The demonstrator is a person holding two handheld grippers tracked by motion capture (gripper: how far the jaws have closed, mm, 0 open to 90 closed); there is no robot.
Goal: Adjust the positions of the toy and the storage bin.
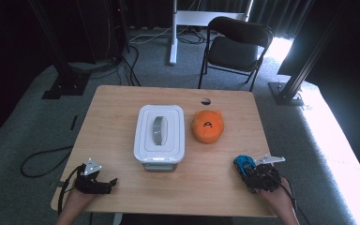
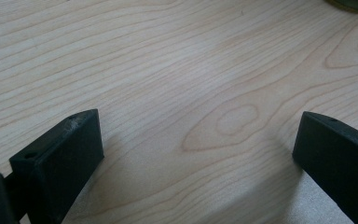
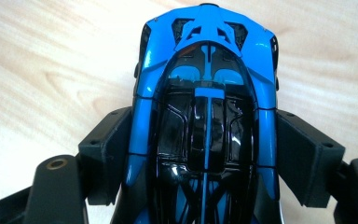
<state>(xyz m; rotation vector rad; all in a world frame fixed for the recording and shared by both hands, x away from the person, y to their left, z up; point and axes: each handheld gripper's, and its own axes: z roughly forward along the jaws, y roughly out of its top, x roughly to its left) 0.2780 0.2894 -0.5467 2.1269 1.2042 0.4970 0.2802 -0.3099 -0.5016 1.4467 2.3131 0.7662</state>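
A blue and black toy car (image 3: 207, 116) sits between the jaws of my right gripper (image 3: 205, 154), whose pads press on its two sides. In the high view the blue toy car (image 1: 243, 162) and the right gripper (image 1: 252, 172) are near the table's front right. My left gripper (image 1: 107, 183) rests at the front left of the wooden table (image 1: 117, 108). Its jaws stand wide apart over bare wood, with nothing between the fingertips (image 2: 81, 135).
A white lidded box (image 1: 159, 136) with a grey handle stands in the middle of the table. An orange round toy (image 1: 207, 125) lies just right of it. A black chair (image 1: 236, 47) stands beyond the far edge. Cables trail on the floor at left.
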